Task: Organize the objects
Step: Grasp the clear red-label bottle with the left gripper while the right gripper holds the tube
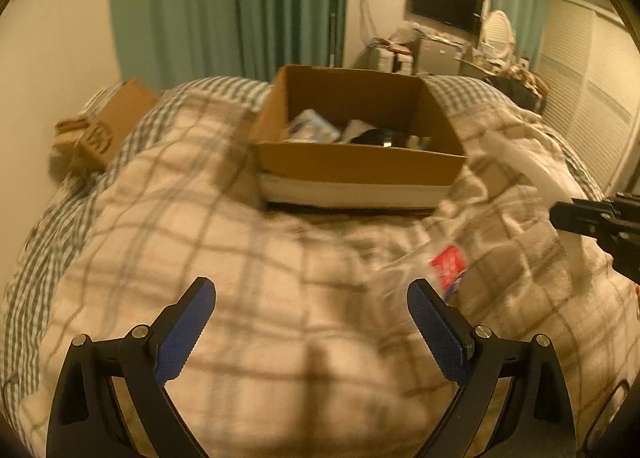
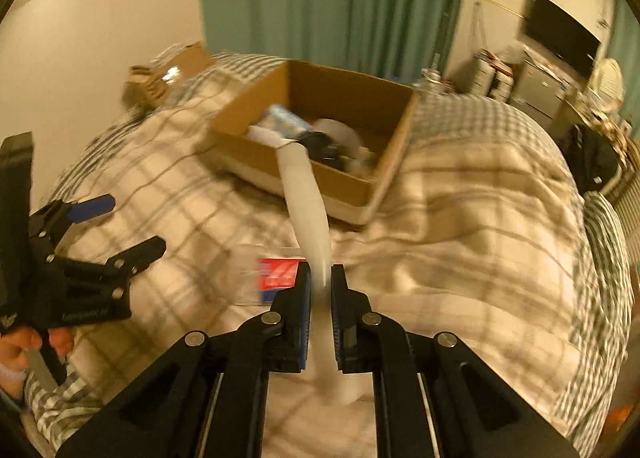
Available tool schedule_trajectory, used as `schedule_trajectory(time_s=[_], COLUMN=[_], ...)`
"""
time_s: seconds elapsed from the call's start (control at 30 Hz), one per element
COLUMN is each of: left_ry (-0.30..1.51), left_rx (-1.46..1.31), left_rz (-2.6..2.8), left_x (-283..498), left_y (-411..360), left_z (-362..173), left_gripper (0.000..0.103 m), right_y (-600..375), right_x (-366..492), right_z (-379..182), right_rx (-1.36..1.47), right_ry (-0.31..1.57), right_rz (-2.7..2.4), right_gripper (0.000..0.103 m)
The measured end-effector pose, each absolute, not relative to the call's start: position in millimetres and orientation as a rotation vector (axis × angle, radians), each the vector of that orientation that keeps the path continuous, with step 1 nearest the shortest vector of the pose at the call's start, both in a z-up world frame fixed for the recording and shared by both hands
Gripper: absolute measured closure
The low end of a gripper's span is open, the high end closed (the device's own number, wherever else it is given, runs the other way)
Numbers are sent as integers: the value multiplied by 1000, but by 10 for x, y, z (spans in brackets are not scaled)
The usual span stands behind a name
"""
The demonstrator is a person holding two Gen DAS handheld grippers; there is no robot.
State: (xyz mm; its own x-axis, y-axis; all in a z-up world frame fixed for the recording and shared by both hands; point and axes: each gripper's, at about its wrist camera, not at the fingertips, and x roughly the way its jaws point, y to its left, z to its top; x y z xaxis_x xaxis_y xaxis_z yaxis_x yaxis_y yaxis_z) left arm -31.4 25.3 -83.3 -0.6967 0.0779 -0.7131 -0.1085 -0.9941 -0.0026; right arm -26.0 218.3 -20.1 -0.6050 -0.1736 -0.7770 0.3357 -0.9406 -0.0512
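My right gripper (image 2: 321, 278) is shut on a long white curved strip (image 2: 306, 194), held above the bed with its far end pointing toward an open cardboard box (image 2: 376, 178). The strip also shows in the left wrist view (image 1: 532, 174), with the right gripper (image 1: 560, 212) at the right edge. The box (image 1: 360, 166) sits on the plaid blanket and holds several items. A clear packet with a red label (image 1: 448, 268) lies on the blanket; it also shows in the right wrist view (image 2: 276, 278) just left of my right fingers. My left gripper (image 1: 310, 298) is open and empty over the blanket; it shows in the right wrist view (image 2: 132, 226) too.
A smaller cardboard box (image 1: 108, 130) sits at the bed's far left by the wall. Green curtains (image 1: 240, 6) hang behind the bed. A TV (image 1: 446, 4) and cluttered furniture stand at the far right. The blanket (image 1: 280, 258) is rumpled.
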Motion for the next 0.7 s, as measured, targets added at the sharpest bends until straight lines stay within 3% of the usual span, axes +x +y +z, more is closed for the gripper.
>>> schedule_trajectory(time_s=[0.33, 0.57, 0.63, 0.7], left_ry=[305, 199, 179, 208], left_rx=[-1216, -1311, -1329, -1323], left_rz=[2617, 2505, 2455, 2433], left_x=[-661, -933, -955, -929], left_y=[971, 980, 992, 1043], left_z=[-1271, -1535, -1578, -1595], left_gripper=[4, 5, 15, 18], right_y=[2373, 2513, 2530, 2539], right_x=[-488, -583, -601, -607], right_z=[-435, -609, -646, -673], right_rx=[1241, 1268, 1277, 1285], right_ry=[243, 175, 157, 149], right_rz=[-2600, -2586, -2581, -2581], right_gripper=[95, 95, 95, 95])
